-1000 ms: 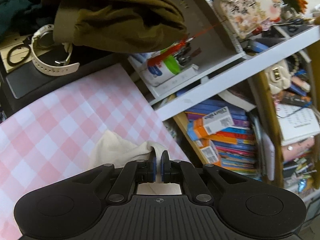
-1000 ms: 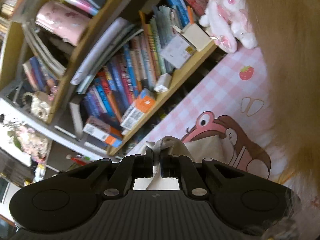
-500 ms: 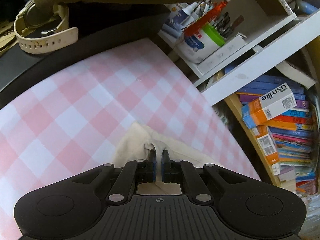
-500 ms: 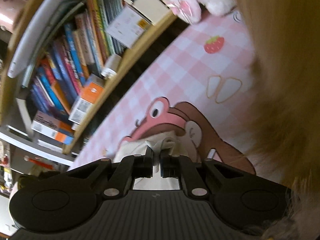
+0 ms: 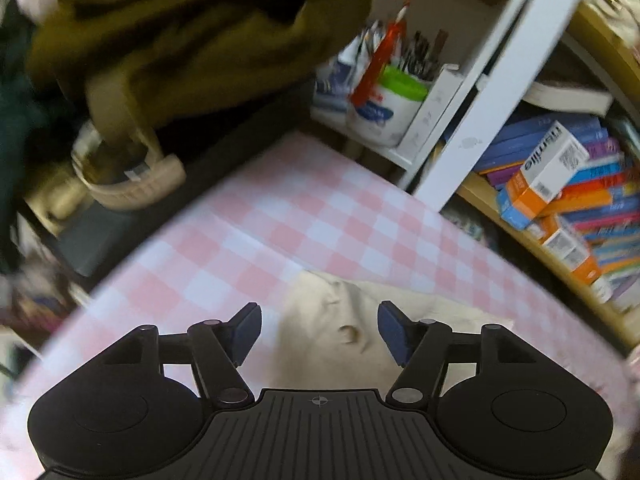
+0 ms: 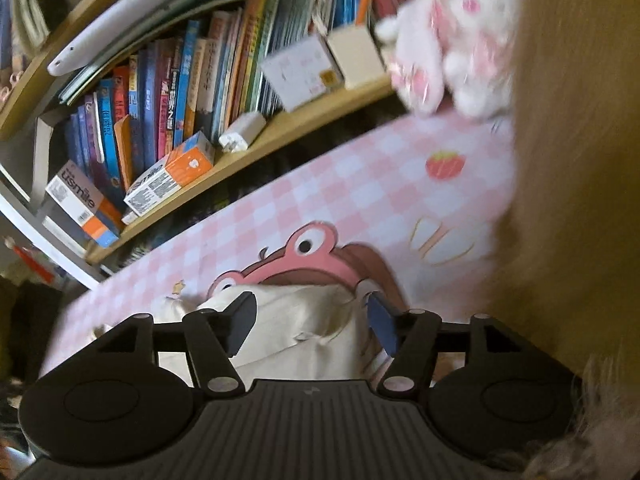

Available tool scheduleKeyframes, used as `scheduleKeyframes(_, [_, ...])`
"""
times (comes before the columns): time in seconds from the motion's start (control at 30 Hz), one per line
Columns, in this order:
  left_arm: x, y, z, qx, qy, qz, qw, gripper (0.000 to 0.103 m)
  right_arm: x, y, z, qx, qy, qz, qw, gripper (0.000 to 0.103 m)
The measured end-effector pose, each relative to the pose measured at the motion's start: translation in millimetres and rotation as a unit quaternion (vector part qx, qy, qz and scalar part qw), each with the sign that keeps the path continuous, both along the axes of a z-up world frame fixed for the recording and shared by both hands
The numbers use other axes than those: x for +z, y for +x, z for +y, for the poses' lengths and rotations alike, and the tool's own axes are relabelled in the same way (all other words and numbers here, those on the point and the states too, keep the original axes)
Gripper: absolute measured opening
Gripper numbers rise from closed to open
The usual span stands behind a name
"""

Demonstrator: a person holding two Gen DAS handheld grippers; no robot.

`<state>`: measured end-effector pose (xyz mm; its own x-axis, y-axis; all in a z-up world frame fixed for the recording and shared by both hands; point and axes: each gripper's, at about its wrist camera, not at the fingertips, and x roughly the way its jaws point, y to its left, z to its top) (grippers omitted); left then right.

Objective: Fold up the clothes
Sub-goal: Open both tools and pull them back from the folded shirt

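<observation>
Both grippers are standing with their fingers spread wide and nothing between the pads: our left gripper (image 5: 319,330) is hovering over a cream cloth (image 5: 352,320) that is lying on the pink checked mat (image 5: 280,232), and our right gripper (image 6: 311,322) is hanging above another part of the same cream cloth (image 6: 304,332). In the left wrist view the cloth is lying rumpled near the mat's edge that runs along the shelves, with a small round pucker showing between the two blue pads. In the right wrist view the cloth is covering the lower part of a pink frog cartoon (image 6: 304,256) printed on the mat, with a folded ridge running between the fingers. We are seeing an olive garment (image 5: 192,36) piled beyond the mat's far corner, a shelf of books (image 6: 168,92) along its edge, and a white plush toy (image 6: 452,40) at its far end.
</observation>
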<state>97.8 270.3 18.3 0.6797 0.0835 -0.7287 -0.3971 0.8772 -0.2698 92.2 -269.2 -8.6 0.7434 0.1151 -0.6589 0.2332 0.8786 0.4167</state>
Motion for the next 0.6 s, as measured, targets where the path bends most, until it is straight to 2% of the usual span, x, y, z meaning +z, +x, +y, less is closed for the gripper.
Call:
scheduleKeyframes(0.1, [6,-17,-24,-0.025,0.049,-0.003,0.9985,0.065,14,-13,14,0.011,-0.062,-0.026,0.998,0.063])
scheduleKeyframes(0.17, [3,-23,-50,-0.048,0.074,-0.003,0.9961,0.065,20,-21,33,0.04,-0.106,-0.044,0.993,0.065])
scheduleKeyframes(0.3, [-8,-23,-109,-0.111,0.109,-0.008,0.9878,0.063,22,-31,90,0.138,-0.199,-0.069,0.968,0.066])
scheduleKeyframes(0.33, [-11,-21,-124,-0.137,0.122,-0.007,0.983,0.059,20,-31,101,0.154,-0.216,-0.073,0.961,0.066])
scheduleKeyframes(0.4, [-14,-19,-153,-0.194,0.16,-0.006,0.9678,0.055,15,-31,120,0.18,-0.242,-0.08,0.95,0.066])
scheduleKeyframes(0.43, [-16,-17,-166,-0.22,0.177,-0.005,0.9594,0.051,12,-29,125,0.188,-0.244,-0.078,0.948,0.066])
scheduleKeyframes(0.53, [-19,-12,-193,-0.271,0.2,-0.004,0.9415,0.047,1,-24,136,0.202,-0.251,-0.068,0.944,0.065])
scheduleKeyframes(0.6, [-20,-9,-202,-0.281,0.196,-0.002,0.9394,0.047,-7,-20,136,0.199,-0.252,-0.055,0.945,0.065])
